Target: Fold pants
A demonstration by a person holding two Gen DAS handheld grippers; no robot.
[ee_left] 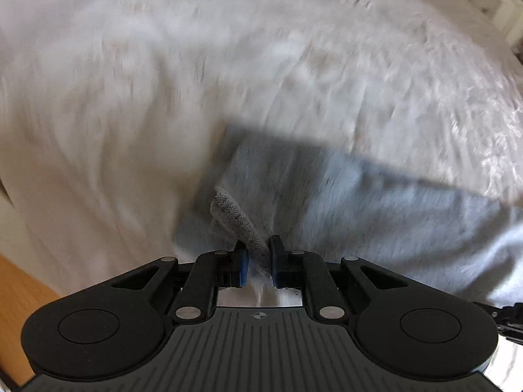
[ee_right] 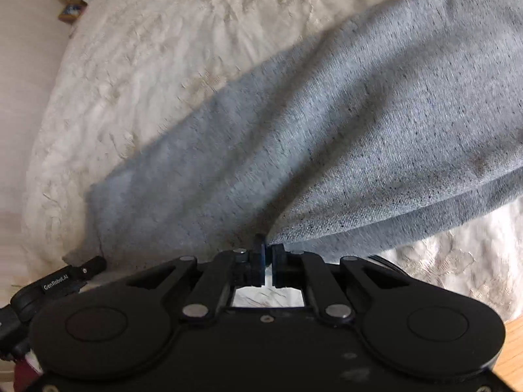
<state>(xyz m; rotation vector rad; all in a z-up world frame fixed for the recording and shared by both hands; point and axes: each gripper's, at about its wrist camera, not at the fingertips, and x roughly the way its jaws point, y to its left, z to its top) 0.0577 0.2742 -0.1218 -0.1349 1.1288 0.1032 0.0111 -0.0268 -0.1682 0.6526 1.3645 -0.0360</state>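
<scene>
The grey knit pants (ee_right: 359, 114) lie spread over a white bedspread (ee_right: 147, 65). In the right wrist view they run from the lower left up to the upper right. My right gripper (ee_right: 268, 254) is shut on an edge of the pants and the cloth pulls taut from it. In the left wrist view the pants (ee_left: 359, 215) show blurred at lower right. My left gripper (ee_left: 258, 254) is shut on a bunched corner of the pants. The left gripper's body (ee_right: 59, 284) shows at the lower left of the right wrist view.
The white textured bedspread (ee_left: 163, 98) fills most of both views. Wooden floor (ee_left: 19, 287) shows at the lower left of the left view and at the lower right of the right view (ee_right: 513, 352). A box and shelf clutter (ee_right: 73, 9) stand at the far upper left.
</scene>
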